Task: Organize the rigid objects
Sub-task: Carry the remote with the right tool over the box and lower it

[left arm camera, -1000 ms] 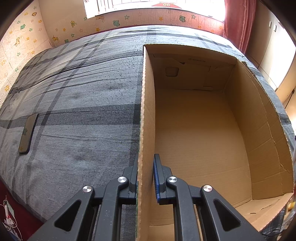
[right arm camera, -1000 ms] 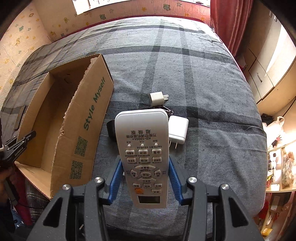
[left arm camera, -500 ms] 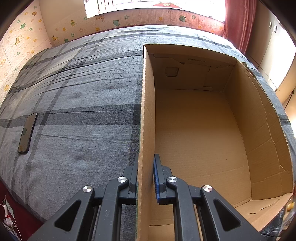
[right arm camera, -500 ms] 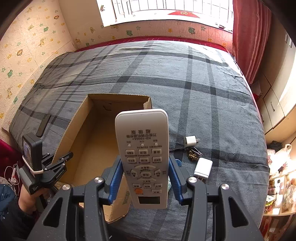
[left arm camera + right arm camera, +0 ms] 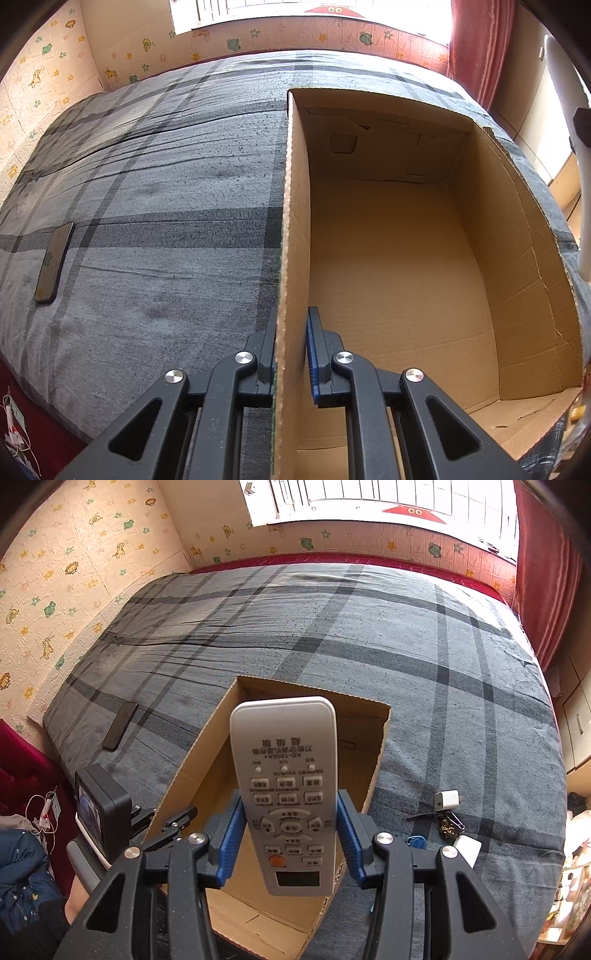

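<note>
My right gripper (image 5: 288, 812) is shut on a white remote control (image 5: 286, 760), its blue pads pressing both long sides. The remote hangs button side up above the open cardboard box (image 5: 214, 764) on the grey plaid bed. In the left wrist view the box (image 5: 388, 277) has nothing inside. My left gripper (image 5: 291, 332) is shut on the box's left wall, one finger outside and one inside. That left gripper (image 5: 170, 823) also shows in the right wrist view, clamped on the box's near left edge.
A dark phone (image 5: 53, 264) lies on the bed left of the box. Right of the box sit a small white charger (image 5: 446, 799), a second white charger (image 5: 467, 849) and a bunch of keys (image 5: 448, 825). A red curtain (image 5: 546, 590) hangs on the right.
My right gripper carried the remote up and to the left, from beside the box's printed right wall to above its opening. The left gripper and the box stayed still.
</note>
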The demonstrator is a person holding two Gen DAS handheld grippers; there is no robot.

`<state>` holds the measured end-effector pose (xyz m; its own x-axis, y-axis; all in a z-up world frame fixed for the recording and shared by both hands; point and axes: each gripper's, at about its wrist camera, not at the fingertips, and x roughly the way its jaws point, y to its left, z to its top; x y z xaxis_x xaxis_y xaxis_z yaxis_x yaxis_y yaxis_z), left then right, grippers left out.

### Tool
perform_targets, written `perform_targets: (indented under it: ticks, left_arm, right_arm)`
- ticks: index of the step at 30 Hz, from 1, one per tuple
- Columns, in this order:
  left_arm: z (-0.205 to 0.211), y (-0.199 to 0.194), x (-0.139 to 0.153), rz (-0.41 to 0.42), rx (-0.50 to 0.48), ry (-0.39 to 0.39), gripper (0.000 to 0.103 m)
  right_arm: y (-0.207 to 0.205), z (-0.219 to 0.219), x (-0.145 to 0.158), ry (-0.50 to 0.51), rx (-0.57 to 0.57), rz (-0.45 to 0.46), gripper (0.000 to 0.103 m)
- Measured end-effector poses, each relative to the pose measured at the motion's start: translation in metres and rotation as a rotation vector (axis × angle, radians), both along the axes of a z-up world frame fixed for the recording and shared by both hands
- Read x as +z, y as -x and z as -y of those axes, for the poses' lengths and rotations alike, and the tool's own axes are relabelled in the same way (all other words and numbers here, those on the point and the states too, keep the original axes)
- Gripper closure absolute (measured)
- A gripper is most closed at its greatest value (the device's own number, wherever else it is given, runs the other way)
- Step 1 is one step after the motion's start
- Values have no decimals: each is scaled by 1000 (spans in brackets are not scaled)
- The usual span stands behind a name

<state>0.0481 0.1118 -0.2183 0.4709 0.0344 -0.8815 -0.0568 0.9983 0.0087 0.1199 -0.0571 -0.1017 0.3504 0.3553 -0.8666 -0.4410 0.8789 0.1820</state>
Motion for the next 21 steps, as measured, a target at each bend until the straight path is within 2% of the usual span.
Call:
perform_targets:
  ticks: [21]
  left_arm:
    - [1, 1, -1, 5, -4, -7, 90]
  right_arm:
    - [-45, -76, -119, 153, 41, -222, 52]
